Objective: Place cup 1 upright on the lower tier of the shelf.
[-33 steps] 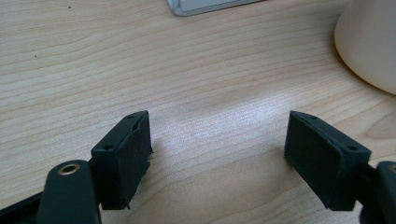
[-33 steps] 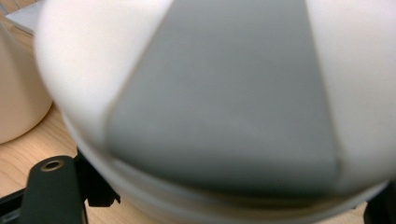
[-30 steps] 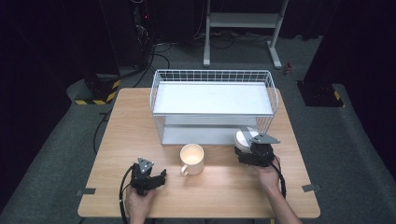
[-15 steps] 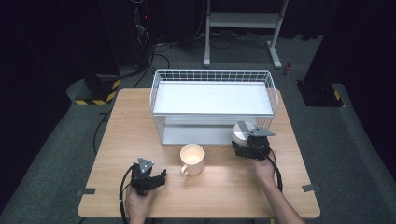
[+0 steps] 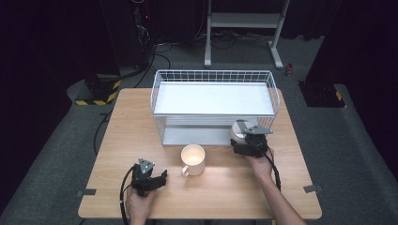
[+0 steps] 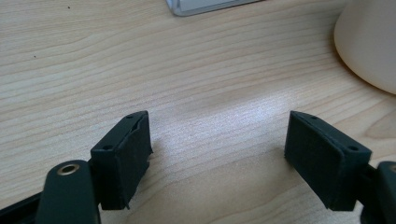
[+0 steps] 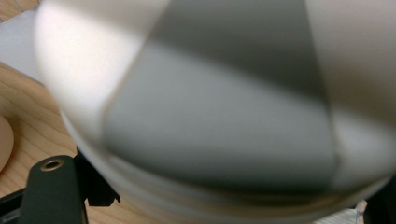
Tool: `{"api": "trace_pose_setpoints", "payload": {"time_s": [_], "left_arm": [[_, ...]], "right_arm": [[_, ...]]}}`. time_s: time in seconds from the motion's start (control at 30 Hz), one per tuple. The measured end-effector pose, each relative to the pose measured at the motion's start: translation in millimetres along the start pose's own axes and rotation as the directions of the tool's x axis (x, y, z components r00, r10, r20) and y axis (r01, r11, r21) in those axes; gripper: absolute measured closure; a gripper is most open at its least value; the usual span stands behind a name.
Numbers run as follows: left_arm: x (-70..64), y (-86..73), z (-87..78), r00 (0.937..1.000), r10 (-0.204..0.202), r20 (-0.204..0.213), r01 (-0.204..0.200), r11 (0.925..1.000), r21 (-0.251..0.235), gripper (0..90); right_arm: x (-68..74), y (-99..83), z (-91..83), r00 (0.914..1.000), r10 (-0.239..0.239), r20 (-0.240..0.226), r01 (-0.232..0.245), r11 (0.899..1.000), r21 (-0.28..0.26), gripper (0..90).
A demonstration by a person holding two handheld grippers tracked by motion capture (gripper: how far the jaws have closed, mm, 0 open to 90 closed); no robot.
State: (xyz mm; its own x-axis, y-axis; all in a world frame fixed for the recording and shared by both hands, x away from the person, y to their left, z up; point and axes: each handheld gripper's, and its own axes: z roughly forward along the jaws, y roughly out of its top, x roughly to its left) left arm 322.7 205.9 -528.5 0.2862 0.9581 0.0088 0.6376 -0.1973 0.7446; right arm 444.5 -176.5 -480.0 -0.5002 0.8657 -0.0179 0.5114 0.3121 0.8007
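Bowl carried toward the rack, not yet set down.

Right gripper (image 5: pixel 245 140), fingers clenched on a white bowl (image 7: pixel 210 107), held at the rack's (image 5: pixel 213 77) front right corner, just above the bench (image 5: pixel 234 187). Left gripper (image 5: pixel 149 179) low over bench, fingers (image 6: pixel 123 156) released, grasping nothing. Mug (image 5: pixel 193 158) untouched between them. Left, likely: placing bowl, then mug.

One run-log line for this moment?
right claw: shut on white cup, by wire rack | left claw: open, empty | cream mug: on table
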Motion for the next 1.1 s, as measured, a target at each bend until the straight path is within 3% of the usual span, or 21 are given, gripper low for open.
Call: {"api": "trace_pose_setpoints", "payload": {"time_s": [0.6,0.8,1.1], "left_arm": [[0.1,0.0,-0.1,1.0,0.001,0.001,-0.001,1.0,0.001,22.9],[-0.1,0.0,0.1,1.0,0.001,0.003,-0.001,1.0,0.0,22.7],[0.0,0.0,0.1,1.0,0.003,0.003,-0.003,1.0,0.0,22.7]], "right_arm": [[-4.9,4.8,17.1,0.9999,0.016,-0.003,-0.016,0.999,-0.047,18.4],[-6.8,3.1,19.1,0.9986,0.051,-0.01,-0.052,0.998,-0.029,14.2],[-5.1,0.3,14.4,0.9993,0.036,-0.006,-0.036,0.999,-0.018,14.4]]}}
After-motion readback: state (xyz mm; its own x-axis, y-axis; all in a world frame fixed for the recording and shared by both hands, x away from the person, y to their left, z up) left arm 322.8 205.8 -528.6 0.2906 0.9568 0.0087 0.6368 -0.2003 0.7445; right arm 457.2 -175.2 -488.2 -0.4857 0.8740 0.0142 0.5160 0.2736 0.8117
